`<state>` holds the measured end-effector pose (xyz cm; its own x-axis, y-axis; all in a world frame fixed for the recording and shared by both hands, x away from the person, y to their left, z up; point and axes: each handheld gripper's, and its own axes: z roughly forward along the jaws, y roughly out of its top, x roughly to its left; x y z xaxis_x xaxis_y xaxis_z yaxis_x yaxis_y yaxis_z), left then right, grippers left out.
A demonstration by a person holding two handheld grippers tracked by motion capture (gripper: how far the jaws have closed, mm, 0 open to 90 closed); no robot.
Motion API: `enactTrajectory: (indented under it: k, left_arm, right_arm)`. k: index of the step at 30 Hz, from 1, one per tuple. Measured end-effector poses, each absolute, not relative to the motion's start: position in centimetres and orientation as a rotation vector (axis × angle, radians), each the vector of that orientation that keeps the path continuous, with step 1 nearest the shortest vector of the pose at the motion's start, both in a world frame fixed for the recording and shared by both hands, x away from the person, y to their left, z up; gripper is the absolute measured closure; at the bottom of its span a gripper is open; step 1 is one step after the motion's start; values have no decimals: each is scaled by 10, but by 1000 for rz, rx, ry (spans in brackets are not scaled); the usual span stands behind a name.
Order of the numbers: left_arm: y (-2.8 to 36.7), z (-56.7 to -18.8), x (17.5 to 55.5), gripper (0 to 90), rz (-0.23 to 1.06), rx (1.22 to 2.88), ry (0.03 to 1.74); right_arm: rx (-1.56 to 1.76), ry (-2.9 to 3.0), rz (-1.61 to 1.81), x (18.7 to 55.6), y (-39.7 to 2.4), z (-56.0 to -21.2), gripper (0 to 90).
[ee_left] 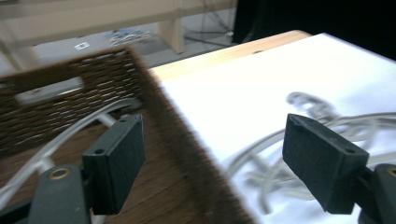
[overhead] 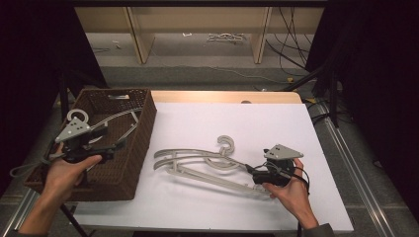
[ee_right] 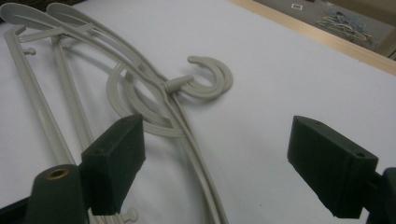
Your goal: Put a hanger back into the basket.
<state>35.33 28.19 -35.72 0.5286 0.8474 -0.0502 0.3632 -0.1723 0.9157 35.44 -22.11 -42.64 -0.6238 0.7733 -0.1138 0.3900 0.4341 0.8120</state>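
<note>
1. The work in hand is judged to be the moving of grey hangers from the white table [overhead: 306, 148] into the brown wicker basket [overhead: 143, 128] at the table's left edge.
2. One hanger [overhead: 121, 118] is seen lying inside the basket, toward its far wall.
3. The left gripper [overhead: 106, 143] is held over the basket with its jaws spread wide and nothing between them.
4. Two stacked hangers [overhead: 197, 160] lie near the middle of the table, hooks toward the far edge.
5. The right gripper [overhead: 254, 175] rests at their right ends, near the front edge, jaws wide apart and not pressed on anything.
6. For a clean pick, one arm alone should be clamped near its end, so the hooks are not tangled and the second hanger is not dragged along.
</note>
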Motion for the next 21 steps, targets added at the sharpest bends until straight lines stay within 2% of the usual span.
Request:
enactTrajectory:
  k: [8,16,21]
  left_arm:
    - [234,-361,339,188,582,1757,898]
    - [201,-372,325,188,643,1816,781]
    - [187,-384,316,188,597,1818,753]
  right_arm:
    - [1001,2227,1079,352,-220,-426,201]
    - [1002,2217,1088,352,-221,-425,202]
    - [994,2226,1086,352,-219,-426,201]
